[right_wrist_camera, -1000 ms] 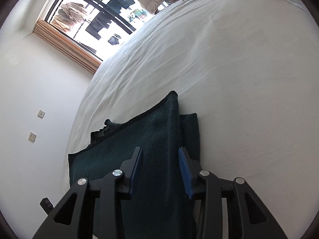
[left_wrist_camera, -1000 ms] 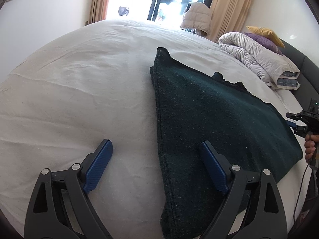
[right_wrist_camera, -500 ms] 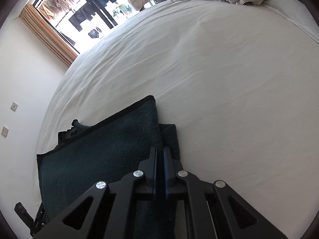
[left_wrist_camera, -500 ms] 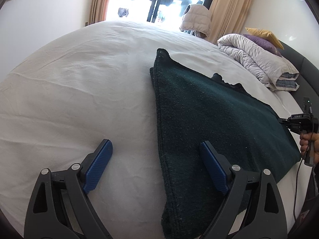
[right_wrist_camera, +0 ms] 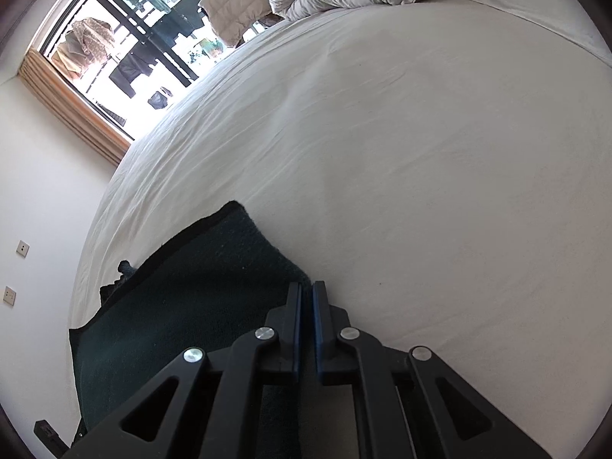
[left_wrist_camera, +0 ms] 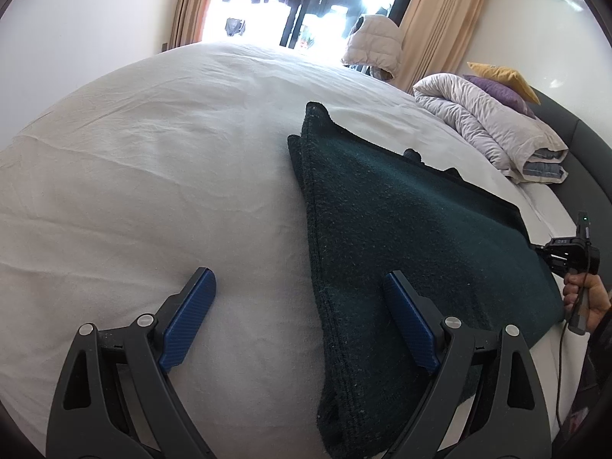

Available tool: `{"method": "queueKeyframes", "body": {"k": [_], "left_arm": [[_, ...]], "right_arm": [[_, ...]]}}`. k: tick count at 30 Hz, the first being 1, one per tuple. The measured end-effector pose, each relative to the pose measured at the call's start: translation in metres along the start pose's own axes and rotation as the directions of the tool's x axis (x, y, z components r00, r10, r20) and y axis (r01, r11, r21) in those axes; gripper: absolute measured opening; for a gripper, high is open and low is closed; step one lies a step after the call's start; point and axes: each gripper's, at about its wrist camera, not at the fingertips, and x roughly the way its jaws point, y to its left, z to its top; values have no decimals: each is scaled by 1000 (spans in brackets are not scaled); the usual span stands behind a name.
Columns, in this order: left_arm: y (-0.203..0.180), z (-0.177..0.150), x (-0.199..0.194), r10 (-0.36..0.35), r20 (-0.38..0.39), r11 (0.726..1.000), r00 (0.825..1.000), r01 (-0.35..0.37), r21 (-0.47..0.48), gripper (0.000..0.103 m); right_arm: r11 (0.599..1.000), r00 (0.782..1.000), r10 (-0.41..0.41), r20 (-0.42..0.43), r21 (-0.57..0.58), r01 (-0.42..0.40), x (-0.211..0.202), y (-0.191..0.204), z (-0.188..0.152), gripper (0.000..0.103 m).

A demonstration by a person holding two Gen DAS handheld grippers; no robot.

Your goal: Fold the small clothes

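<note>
I see a dark green cloth (left_wrist_camera: 413,237) with a fine speckled texture on the white sheet (left_wrist_camera: 134,191). My left gripper (left_wrist_camera: 298,290) is black with blue ribbed pads (left_wrist_camera: 189,321). In the upper right of the frame there are a yellow pillow (left_wrist_camera: 501,76), a purple pillow (left_wrist_camera: 497,93) and a pale grey quilt (left_wrist_camera: 485,130). The curtains (left_wrist_camera: 440,19) are beige.

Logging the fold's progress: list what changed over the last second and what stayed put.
The right claw has just been closing: open a second ago, its jaws now stand together, apparently pinching the edge of the dark green cloth. The left claw stays open over the cloth's near edge; the cloth lies unmoved on the bed sheet.
</note>
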Motion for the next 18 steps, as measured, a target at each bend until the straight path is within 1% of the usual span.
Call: {"method": "queueKeyframes", "body": {"k": [2, 3, 4, 6, 7, 9, 10, 11, 12, 13, 14, 15, 16, 17, 18], "left_arm": [[1, 1, 2, -3, 1, 1000, 1000, 3, -1, 90], [2, 1, 2, -4, 2, 1000, 1000, 4, -3, 90], [2, 2, 3, -6, 3, 1000, 1000, 6, -4, 90], [2, 2, 2, -9, 6, 1000, 1000, 9, -6, 90], [3, 3, 2, -10, 8, 1000, 1000, 11, -9, 90], [3, 3, 1, -12, 15, 1000, 1000, 12, -16, 90], [4, 3, -1, -14, 18, 1000, 1000, 14, -20, 90], [5, 3, -2, -15, 22, 1000, 1000, 15, -27, 90], [5, 3, -3, -13, 28, 999, 1000, 14, -36, 90], [6, 3, -5, -8, 36, 999, 999, 10, -44, 90], [7, 3, -8, -2, 42, 999, 999, 4, -52, 90], [8, 2, -9, 1, 45, 998, 999, 2, -58, 90], [8, 2, -9, 9, 40, 998, 999, -6, -63, 90], [8, 1, -9, 25, 29, 998, 999, -23, -62, 90], [6, 1, -8, 44, 17, 998, 999, -43, -53, 90]], "right_arm": [[998, 999, -44, 5, -48, 44, -9, 9, 1, 19], [995, 997, -79, 21, -59, 80, -15, 13, 1, 29], [990, 992, -123, 40, -63, 126, -22, 17, 0, 35], [979, 979, -182, 95, -79, 190, -36, 30, -2, 35], [977, 977, -182, 109, -94, 193, -43, 39, -5, 35], [980, 986, -111, 125, -150, 130, -56, 65, -16, 35], [981, 991, -52, 123, -182, 74, -61, 80, -26, 35], [976, 995, 23, 100, -220, -1, -62, 96, -38, 35], [965, 992, 104, 71, -250, -83, -62, 111, -52, 35], [950, 983, 182, 33, -263, -167, -58, 123, -68, 35], [937, 973, 229, -13, -269, -224, -52, 131, -83, 35], [926, 967, 248, -60, -280, -254, -44, 137, -98, 35], [920, 967, 236, -93, -300, -253, -35, 139, -113, 35], [920, 973, 210, -98, -318, -230, -29, 138, -125, 34], [920, 976, 206, -76, -324, -220, -29, 131, -132, 28]]}}
